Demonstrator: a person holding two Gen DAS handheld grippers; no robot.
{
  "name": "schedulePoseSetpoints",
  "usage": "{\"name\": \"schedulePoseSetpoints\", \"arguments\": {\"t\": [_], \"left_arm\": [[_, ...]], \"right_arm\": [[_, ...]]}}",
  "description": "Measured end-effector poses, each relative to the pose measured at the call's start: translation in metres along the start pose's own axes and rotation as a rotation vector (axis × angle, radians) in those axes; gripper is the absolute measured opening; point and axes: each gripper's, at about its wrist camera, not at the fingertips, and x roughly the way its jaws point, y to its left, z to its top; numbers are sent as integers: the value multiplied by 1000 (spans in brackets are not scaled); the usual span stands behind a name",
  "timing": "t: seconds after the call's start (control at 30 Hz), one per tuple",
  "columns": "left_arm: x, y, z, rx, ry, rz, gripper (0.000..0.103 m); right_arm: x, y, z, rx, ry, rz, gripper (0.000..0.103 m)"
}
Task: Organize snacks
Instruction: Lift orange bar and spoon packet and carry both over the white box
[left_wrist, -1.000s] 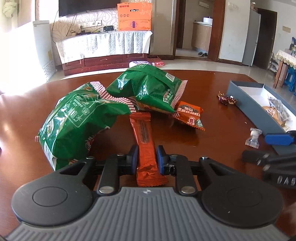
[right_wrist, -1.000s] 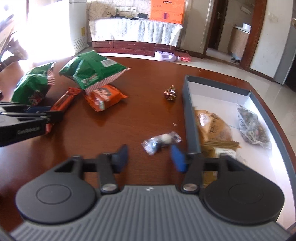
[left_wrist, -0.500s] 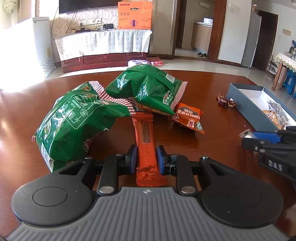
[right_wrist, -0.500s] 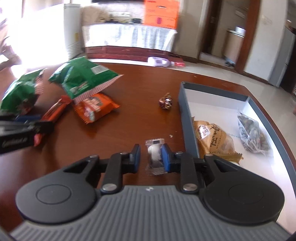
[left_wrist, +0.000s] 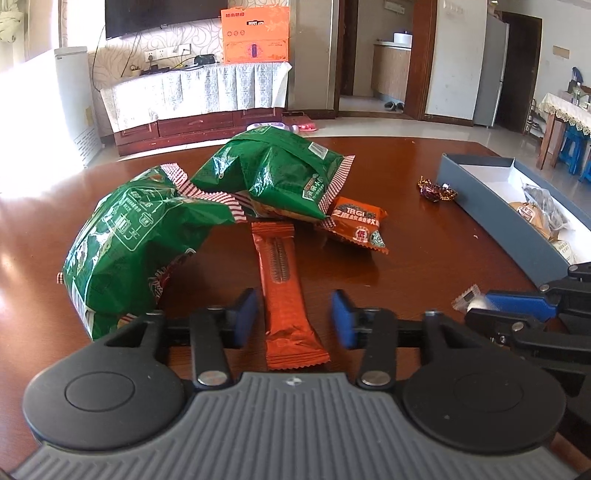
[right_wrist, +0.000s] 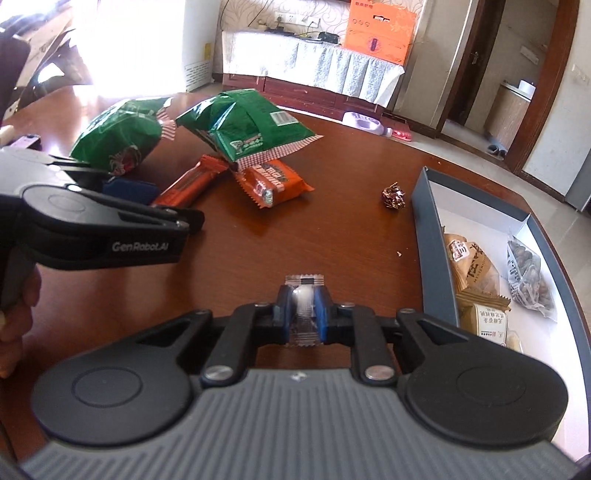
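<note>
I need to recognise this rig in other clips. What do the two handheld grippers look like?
Both look alike: a grey ribbed body, two round black discs, black linkage arms with silver pivot pins, and blue pads on the fingers. That goes for the left gripper and the right gripper. Seen from the side, the left one's black housing carries white "GenRobot.AI" lettering. No cables or sleeves show.

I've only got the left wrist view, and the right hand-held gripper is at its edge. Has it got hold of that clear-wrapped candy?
Observer: Yes. The right hand-held gripper is shut on the candy; one wrapper end pokes out past the fingertips.
Operator: Is there room in the box? I see it nearly edge-on.
Observer: Yes. The box is bare at its far end. At least three packs sit bunched at the near end: a brown packet, a nut bag and a pale pack.
</note>
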Motion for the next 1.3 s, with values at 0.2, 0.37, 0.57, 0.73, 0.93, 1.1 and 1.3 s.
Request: {"name": "schedulePoseSetpoints", "arguments": {"t": [0.2, 0.37, 0.57, 0.73, 0.93, 1.1, 1.3], "left_arm": [[-3, -5, -2, -1, 1, -12, 23], [-5, -13, -3, 27, -3, -5, 23], [-8, -18, -2, 42, -13, -13, 23], [-13, -24, 1, 57, -33, -21, 23], [-17, -33, 2, 89, -47, -24, 23], [-26, -41, 5, 97, -73, -53, 23], [-43, -48, 14, 87, -116, -91, 23]], "right_arm": [[-7, 1, 1, 22, -5, 14, 16], [-17, -1, 5, 48, -53, 15, 16], [-28, -8, 11, 84, -102, 10, 16], [-34, -11, 16, 100, -128, 14, 16], [-43, -16, 20, 109, -159, 25, 16], [-48, -21, 23, 119, -175, 34, 16], [-62, -27, 25, 134, -212, 32, 16]]}}
